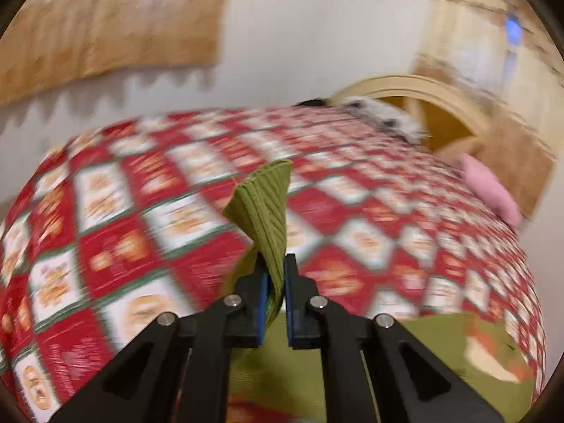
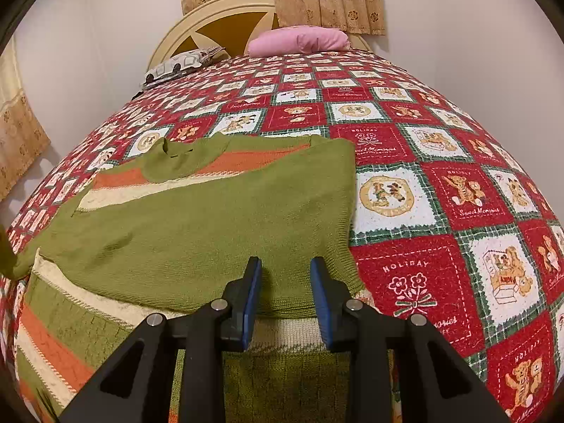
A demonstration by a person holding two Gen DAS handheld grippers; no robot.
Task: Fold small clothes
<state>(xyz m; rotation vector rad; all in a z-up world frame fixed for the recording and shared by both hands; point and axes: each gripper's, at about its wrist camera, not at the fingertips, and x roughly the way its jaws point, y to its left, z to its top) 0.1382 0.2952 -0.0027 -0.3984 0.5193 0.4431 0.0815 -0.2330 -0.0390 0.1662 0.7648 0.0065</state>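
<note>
Two black tools with blue pads: the left tool (image 1: pixel 274 282) is nearly closed, pinching a ribbed cuff of the green knitted sweater with orange and cream stripes (image 2: pixel 197 222), the cuff pointing up-centre. The right tool (image 2: pixel 286 287) gapes wide, holding nothing, just over the sweater's folded edge at lower centre. Sweater lies across the red checked teddy-bear bedspread (image 2: pixel 440 183); pink pillow (image 2: pixel 299 39) at top.

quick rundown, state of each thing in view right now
left gripper: shut on the sweater's ribbed cuff, lifted off the bed
right gripper: open, over the sweater's edge
green sweater: partly folded on the bedspread
bedspread: spread flat
pink pillow: lying by the headboard
</note>
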